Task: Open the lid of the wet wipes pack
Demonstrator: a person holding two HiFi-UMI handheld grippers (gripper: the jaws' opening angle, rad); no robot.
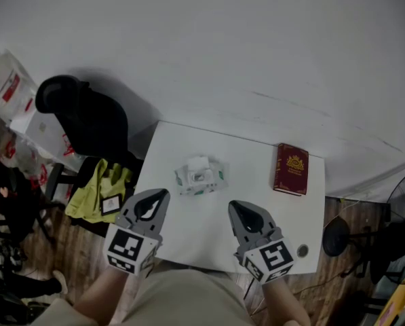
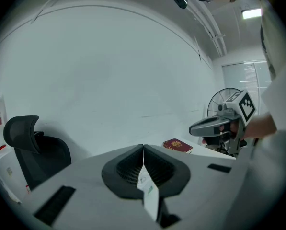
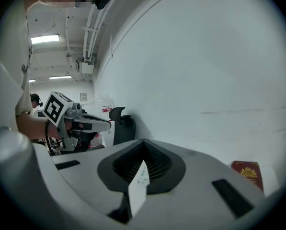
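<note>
The wet wipes pack, white with green print, lies mid-table on the white table, its lid facing up. My left gripper hovers at the pack's near left with its jaws together and nothing between them. To the near right of the pack my right gripper is also shut and empty. In the left gripper view the left gripper has its ribbed pads meeting, and a sliver of the pack shows in the slit below them. The right gripper looks the same in its own view, with a sliver of the pack.
A dark red book lies at the table's far right. A small round thing sits near the front right corner. A black office chair with a yellow-green cloth stands left of the table. A fan stands at the right.
</note>
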